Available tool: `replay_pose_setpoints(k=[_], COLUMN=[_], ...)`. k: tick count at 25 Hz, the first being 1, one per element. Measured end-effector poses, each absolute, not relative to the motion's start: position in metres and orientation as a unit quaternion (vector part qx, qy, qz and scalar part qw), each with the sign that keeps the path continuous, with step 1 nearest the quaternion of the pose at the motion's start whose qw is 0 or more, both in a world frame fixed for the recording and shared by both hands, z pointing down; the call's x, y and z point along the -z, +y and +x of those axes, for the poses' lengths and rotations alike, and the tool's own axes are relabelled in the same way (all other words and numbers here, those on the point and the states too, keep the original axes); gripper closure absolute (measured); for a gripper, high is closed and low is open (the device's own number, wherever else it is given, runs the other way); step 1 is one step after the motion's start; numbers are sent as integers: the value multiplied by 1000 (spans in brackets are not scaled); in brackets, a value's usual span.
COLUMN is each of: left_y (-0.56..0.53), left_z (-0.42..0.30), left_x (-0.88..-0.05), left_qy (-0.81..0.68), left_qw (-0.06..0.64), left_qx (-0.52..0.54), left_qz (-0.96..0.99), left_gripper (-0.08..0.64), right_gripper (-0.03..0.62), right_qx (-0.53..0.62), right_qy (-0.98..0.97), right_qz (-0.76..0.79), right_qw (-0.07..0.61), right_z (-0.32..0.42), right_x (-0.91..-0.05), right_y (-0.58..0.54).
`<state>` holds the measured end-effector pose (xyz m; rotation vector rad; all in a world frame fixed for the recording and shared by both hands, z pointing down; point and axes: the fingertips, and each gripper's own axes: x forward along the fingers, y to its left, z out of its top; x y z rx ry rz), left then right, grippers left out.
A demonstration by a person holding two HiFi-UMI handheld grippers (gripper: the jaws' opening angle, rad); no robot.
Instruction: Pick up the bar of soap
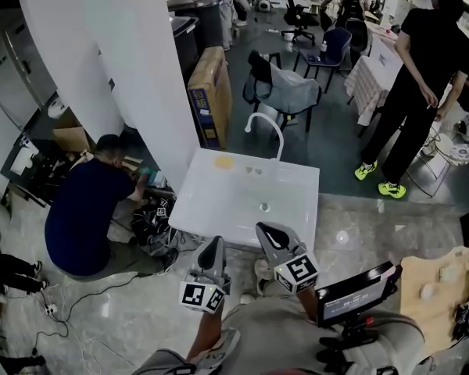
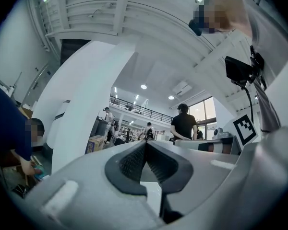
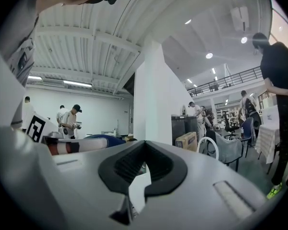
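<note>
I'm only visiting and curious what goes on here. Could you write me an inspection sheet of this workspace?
Surface: white sink with a curved tap at its far side.
Job's things: yellow soap on the sink's far left corner, not touched by either gripper.
Clutter: cardboard box beyond the sink.
Grippers: left gripper and right gripper both shut and empty, by the sink's near edge.
Cables: cables on the floor at left.
Surroundings: crouching person at left, standing person at right.
</note>
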<state>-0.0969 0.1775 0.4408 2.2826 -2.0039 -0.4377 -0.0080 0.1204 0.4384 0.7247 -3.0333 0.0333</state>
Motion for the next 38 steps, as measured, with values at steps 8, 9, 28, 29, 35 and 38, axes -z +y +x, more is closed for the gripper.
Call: replay_pose_setpoints(k=[8, 9, 28, 29, 35, 38], left_y=[109, 101, -69, -77, -115, -132], left_z=[-128, -131, -141, -140, -128, -120], left_x=[-440, -440, -411, -410, -413, -415], left_qy=[-659, -660, -654, -653, -622, -599], left_qw=[32, 32, 6, 7, 23, 25], left_qx=[123, 121, 111, 112, 105, 110], left_qz=[741, 741, 748, 749, 776, 793], left_gripper=[569, 568, 563, 563, 548, 536], right_gripper=[590, 591, 591, 591, 591, 591], right_qx=[-25, -26, -57, -55, -48, -40], right_qy=[-972, -972, -974, -973, -963, -958], right_qz=[235, 234, 217, 222, 260, 278], right_qw=[0, -3, -41, -44, -54, -52], right_z=[-39, -41, -58, -55, -39, -32], right_x=[-443, -443, -440, -438, -429, -428], right_y=[30, 21, -149, -158, -192, -198])
